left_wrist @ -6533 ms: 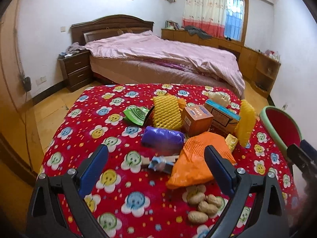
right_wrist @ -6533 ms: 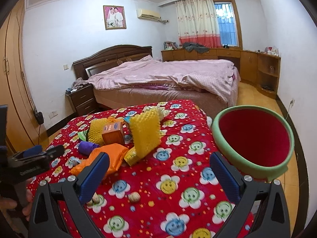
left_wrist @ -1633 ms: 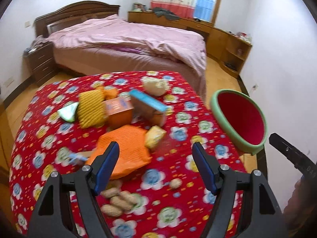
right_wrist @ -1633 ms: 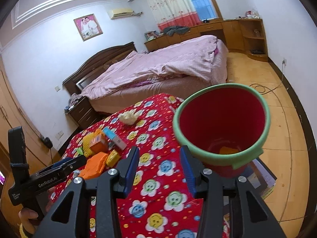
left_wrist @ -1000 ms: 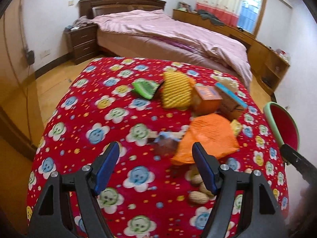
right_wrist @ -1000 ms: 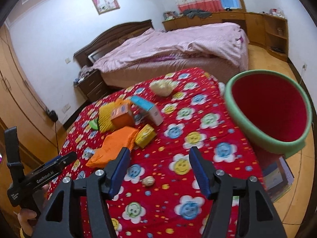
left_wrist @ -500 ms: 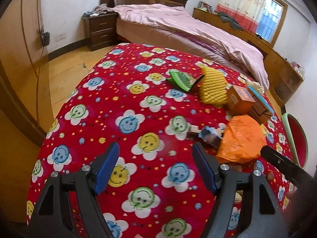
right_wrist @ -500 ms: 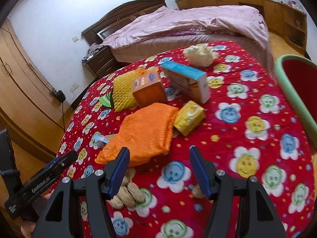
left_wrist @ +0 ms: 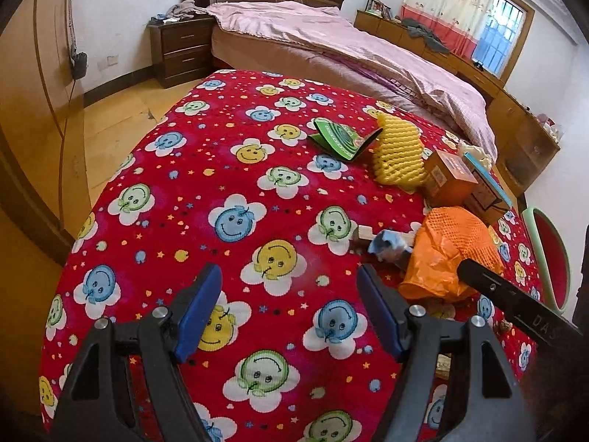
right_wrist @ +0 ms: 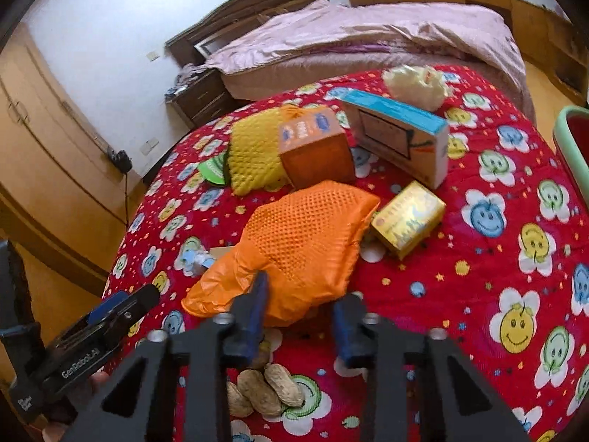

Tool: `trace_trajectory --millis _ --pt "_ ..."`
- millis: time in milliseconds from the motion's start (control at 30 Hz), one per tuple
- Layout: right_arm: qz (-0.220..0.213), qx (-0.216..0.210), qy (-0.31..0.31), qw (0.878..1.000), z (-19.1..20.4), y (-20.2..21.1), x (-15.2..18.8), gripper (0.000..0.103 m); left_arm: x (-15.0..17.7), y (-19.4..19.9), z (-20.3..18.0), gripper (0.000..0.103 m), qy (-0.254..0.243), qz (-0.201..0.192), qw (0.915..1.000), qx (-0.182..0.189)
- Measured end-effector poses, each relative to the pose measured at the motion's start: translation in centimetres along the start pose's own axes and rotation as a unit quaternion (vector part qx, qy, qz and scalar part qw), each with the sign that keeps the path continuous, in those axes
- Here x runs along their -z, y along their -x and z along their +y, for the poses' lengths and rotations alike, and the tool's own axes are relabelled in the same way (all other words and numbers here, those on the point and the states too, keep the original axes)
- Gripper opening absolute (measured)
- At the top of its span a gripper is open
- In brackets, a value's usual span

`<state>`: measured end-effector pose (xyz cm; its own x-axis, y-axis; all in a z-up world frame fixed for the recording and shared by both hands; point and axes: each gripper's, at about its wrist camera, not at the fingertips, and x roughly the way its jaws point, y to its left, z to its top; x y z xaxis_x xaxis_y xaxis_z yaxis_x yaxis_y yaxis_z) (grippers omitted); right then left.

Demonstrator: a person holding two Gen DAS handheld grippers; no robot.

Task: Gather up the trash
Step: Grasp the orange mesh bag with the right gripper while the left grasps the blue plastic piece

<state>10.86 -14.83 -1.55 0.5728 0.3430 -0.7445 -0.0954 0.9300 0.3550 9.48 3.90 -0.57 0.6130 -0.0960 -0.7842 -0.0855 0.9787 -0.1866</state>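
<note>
1. The right gripper (right_wrist: pixel 300 309) is closing over the near edge of the orange mesh bag (right_wrist: pixel 298 243); the bag's lower bulge is sitting between the blue pads (right_wrist: pixel 257 305), though whether they are pressing on it yet is unclear.
2. The left gripper (left_wrist: pixel 289 309) is hovering with its fingers wide apart above bare red smiley-flower cloth (left_wrist: pixel 206 169), nothing between them.
3. The bag is lying near the middle of the worktop, with peanuts (right_wrist: pixel 272 386) lying just in front of it, under the right gripper.
4. A small yellow box (right_wrist: pixel 406 217) is lying just beside the bag's right edge; an orange carton (right_wrist: pixel 316 151) and a blue-topped box (right_wrist: pixel 397 140) are standing behind it.
5. A yellow foam net (right_wrist: pixel 254 154) is leaning against the carton's left side, a green packet (left_wrist: pixel 342 136) just beyond it.
6. A crumpled pale wrapper (right_wrist: pixel 416 81) is sitting near the far edge.
7. The green-rimmed red bin (right_wrist: pixel 567 147) is showing at the right edge, beside the worktop.
8. A blue-and-white scrap (left_wrist: pixel 390 245) is lying at the bag's left side.
</note>
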Motion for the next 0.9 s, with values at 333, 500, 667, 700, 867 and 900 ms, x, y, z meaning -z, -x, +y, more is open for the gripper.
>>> trace_trajectory --millis 333,500,667,700,867,900 --pt "-0.06 -0.031 0.025 0.997 0.8 4.8 0.0 0.006 0.2 0.6 -0.8 0.076 -0.002 0.003 0.9999 0.012" --pt "-0.096 -0.029 0.016 0.995 -0.1 8.0 -0.4 0.006 0.3 0.7 -1.8 0.076 -0.007 0.007 0.9996 0.026" --pt "-0.128 -0.016 -0.009 0.992 -2.2 10.8 -0.6 0.004 0.3 0.4 -3.4 0.076 -0.015 0.015 0.9989 0.041" --pt "-0.132 -0.014 -0.011 0.991 -2.6 11.2 -0.6 0.003 0.3 0.3 -3.7 0.075 -0.016 0.017 0.9987 0.044" --pt "-0.147 0.003 -0.028 0.989 -4.8 12.7 -0.6 0.003 0.0 -1.1 -5.5 0.075 -0.017 0.036 0.9973 0.062" --pt "-0.147 0.004 -0.03 0.989 -5.0 12.9 -0.4 0.003 0.0 -1.6 -6.0 0.075 -0.017 0.042 0.9968 0.066"
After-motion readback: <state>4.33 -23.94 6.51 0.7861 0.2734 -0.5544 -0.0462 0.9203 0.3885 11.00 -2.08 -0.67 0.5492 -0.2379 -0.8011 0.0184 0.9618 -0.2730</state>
